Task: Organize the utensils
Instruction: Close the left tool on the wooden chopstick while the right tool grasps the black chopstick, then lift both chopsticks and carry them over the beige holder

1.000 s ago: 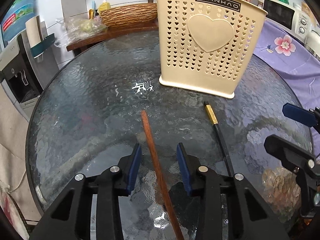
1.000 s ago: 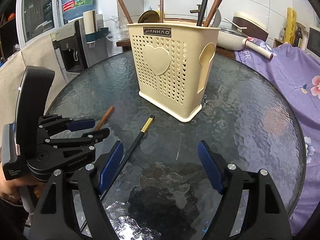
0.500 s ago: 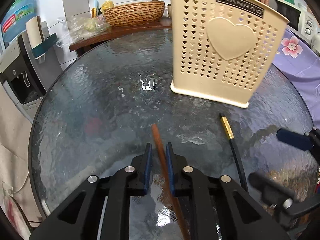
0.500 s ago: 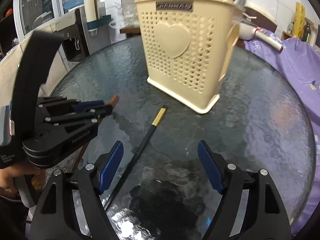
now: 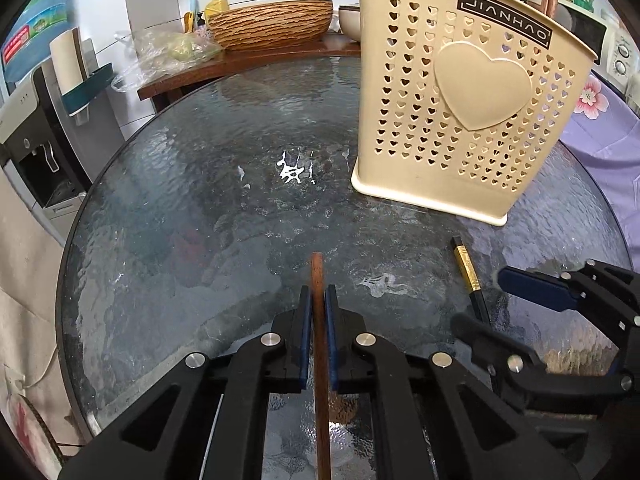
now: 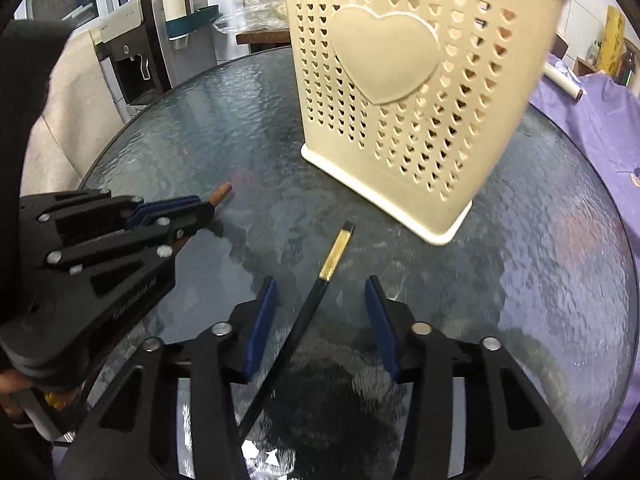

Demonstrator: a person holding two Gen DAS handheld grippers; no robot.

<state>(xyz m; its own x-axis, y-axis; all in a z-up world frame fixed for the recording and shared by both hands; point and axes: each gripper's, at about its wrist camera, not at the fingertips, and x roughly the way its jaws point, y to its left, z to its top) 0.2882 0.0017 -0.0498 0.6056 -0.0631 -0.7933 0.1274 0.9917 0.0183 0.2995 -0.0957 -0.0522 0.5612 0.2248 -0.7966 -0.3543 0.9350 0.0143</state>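
1. The step in hand is picking up the two loose chopsticks from the round glass table (image 5: pixel 168 216) so they can go into the cream perforated utensil holder (image 5: pixel 460 120), which stands upright towards the far side of the table with other utensils already poking out of its top.

2. The left gripper (image 5: pixel 319 300) has its jaws pressed narrow on the brown wooden chopstick (image 5: pixel 318 280); the blue pads clamp it from both sides, and its tip sticks out a little past them.

3. The right gripper (image 6: pixel 322 308) straddles the black chopstick with the gold band (image 6: pixel 316 300), which lies flat on the glass, its banded end pointing at the holder's base. Its jaws have just been closing and stand half-wide, the chopstick between them but the pads not yet touching it.

4. The next move, as I judge it, calls for the right jaws to finish closing on the black shaft, then both hands to lift and tip the sticks upright over the holder's open top.

5. The thin sticks may swivel in the pads, so a firm, centred pinch matters.
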